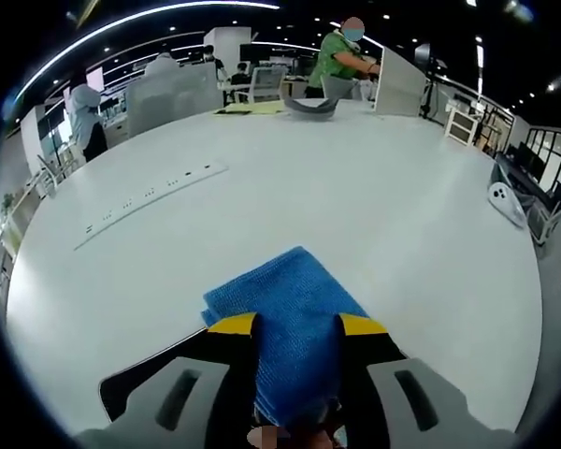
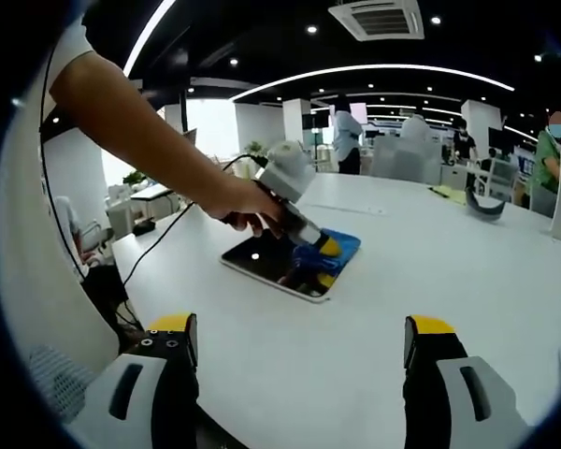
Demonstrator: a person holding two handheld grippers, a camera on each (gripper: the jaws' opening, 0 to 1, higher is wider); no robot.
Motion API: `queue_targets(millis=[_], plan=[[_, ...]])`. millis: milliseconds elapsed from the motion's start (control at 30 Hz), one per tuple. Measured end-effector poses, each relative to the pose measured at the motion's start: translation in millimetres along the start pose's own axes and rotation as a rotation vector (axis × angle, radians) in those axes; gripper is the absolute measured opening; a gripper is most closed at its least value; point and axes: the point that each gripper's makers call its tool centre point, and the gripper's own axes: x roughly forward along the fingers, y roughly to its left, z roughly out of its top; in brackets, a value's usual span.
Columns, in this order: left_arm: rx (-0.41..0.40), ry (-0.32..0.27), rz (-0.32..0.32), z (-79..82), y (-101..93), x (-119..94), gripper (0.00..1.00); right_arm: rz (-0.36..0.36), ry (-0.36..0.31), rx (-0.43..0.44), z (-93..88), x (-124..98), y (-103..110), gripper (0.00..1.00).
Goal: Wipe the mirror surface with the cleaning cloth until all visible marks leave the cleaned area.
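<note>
Here, centre-left of the right gripper view, the left gripper (image 2: 325,251) clamps the blue cloth (image 2: 341,245) against the mirror's (image 2: 262,257) far right end; its long axis runs leftward. The right gripper (image 2: 299,344), jaws wide and empty, hangs well apart.

white table (image 2: 383,309), mirror (image 2: 279,269) flat on it

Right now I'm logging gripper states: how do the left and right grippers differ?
The left gripper is shut on the blue cloth; the right gripper is open and holds nothing. The left gripper is down at the mirror on the white table; the right gripper hangs apart from the mirror. Both have yellow-tipped grey jaws.
</note>
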Motion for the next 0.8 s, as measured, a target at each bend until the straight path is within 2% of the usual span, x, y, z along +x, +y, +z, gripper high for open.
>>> queue_targets(millis=[367, 800], plan=[[-0.019, -0.009, 0.006, -1.8, -5.2, -1.3, 0.31, 0.0, -0.003, -0.002, 1.9, 0.0, -0.6, 0.92], [0.002, 0.001, -0.002, -5.8, -8.3, -2.4, 0.31, 0.004, -0.008, -0.01, 5.8, 0.8, -0.4, 0.92]])
